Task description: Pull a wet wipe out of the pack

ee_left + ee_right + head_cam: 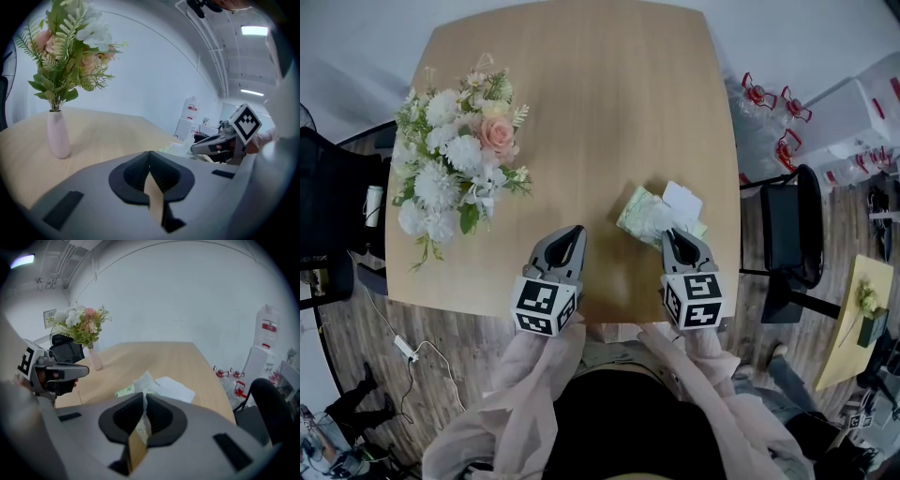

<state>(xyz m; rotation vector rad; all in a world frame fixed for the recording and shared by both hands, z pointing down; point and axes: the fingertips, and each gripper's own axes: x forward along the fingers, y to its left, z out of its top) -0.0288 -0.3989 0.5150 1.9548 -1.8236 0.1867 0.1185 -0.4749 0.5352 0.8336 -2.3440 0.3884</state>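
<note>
a: sleeves (534,394) sit closest, low in the head view. what's past them?
b: biggest is the wooden table (581,94), then the bouquet (459,169) at its left. the wipe pack (645,216) lies near the right edge, just ahead of the right gripper (675,234).
a: and the fingers?
b: the right gripper's jaws are nearly together, pinching a tuft of wet wipe (143,380) that stands up from the pack's top. the left gripper (576,231) has its jaws closed on nothing, apart from the pack.
a: what could go wrong?
b: nothing holds the pack down, so a pull may lift or drag the whole pack instead of freeing the wipe. a thin pinch could slip off the damp tuft or tear it, and the next wipe may trail out behind.
a: containers?
b: a pale vase (58,136) holds the flowers, upright. the pack holds the remaining wipes, i'd judge; only the tuft shows. a white sheet (682,199) lies at its far side, either an opened flap or a loose wipe, i can't tell
</note>
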